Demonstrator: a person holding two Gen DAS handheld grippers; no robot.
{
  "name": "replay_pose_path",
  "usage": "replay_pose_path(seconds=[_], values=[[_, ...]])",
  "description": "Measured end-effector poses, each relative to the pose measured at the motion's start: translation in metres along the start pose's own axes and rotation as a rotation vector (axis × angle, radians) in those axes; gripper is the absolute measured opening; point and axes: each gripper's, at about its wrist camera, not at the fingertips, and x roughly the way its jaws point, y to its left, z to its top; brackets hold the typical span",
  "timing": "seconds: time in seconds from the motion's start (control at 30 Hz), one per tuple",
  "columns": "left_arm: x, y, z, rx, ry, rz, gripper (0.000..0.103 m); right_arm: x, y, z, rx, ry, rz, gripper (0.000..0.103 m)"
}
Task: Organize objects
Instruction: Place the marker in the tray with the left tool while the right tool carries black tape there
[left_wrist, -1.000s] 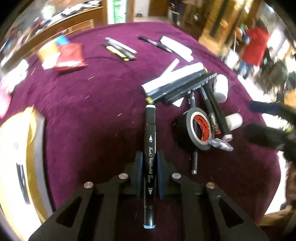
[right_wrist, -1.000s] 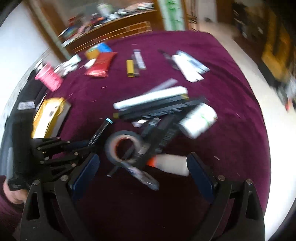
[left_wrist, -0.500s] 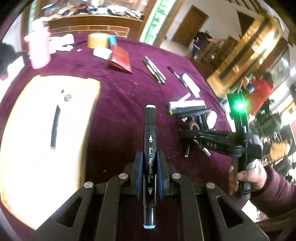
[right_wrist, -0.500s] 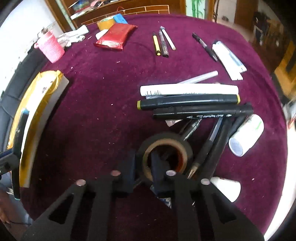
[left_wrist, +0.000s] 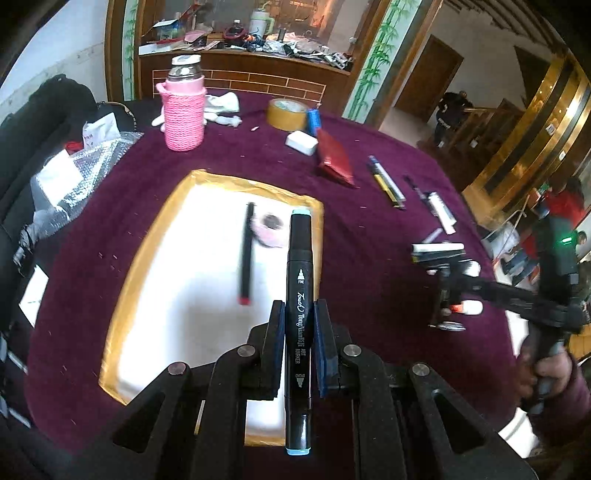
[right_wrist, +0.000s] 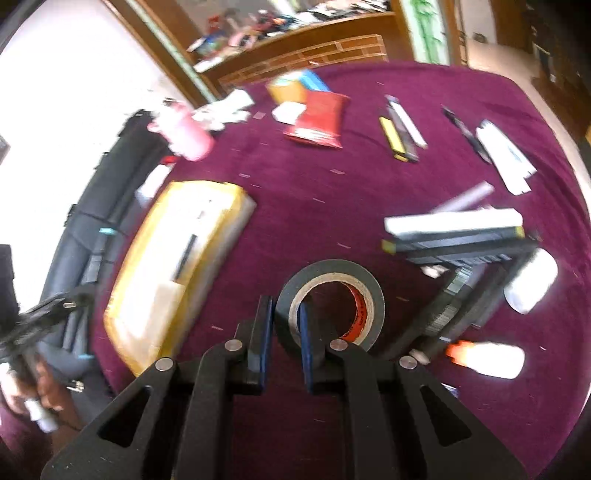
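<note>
Black art marker with pale blue end caps (left_wrist: 299, 295) pinched in left gripper (left_wrist: 298, 343) over yellow-rimmed white tray (left_wrist: 122, 295); tray holds two items. Black tape roll (right_wrist: 330, 295) pinched by right gripper (right_wrist: 286, 336). Pen pile (right_wrist: 458, 236) at 3 o'clock unsorted.

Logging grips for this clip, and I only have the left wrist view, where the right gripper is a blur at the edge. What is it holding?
Observer: The right gripper is shut on a black tape roll.
Reviewer: Gripped across the whole roll?
Observer: No, by its wall: one finger sits inside the hole, the other outside.
Reviewer: Any marking to identify it?
Observer: Red print inside its cardboard core.
</note>
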Motion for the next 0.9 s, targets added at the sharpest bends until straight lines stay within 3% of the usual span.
replay_pose_path(seconds=[0.17, 0.37, 0.53, 0.7, 0.9], values=[[0.038, 0.042, 0.025, 0.008, 0.023, 0.003, 0.012, 0.021, 0.056, 0.017, 0.008, 0.011, 0.081, 0.012], [0.095, 0.085, 0.054, 0.024, 0.087, -0.022, 0.012, 0.068, 0.121, 0.03, -0.011, 0.041, 0.065, 0.012], [0.135, 0.113, 0.065, -0.009, 0.152, -0.084, 0.011, 0.107, 0.148, 0.042, 0.034, 0.063, 0.06, 0.012], [0.151, 0.107, 0.063, 0.0, 0.176, -0.154, 0.011, 0.131, 0.157, 0.051, 0.075, 0.075, 0.023, 0.012], [0.146, 0.112, 0.063, -0.058, 0.186, -0.25, 0.032, 0.145, 0.161, 0.061, 0.093, 0.078, -0.023, 0.012]])
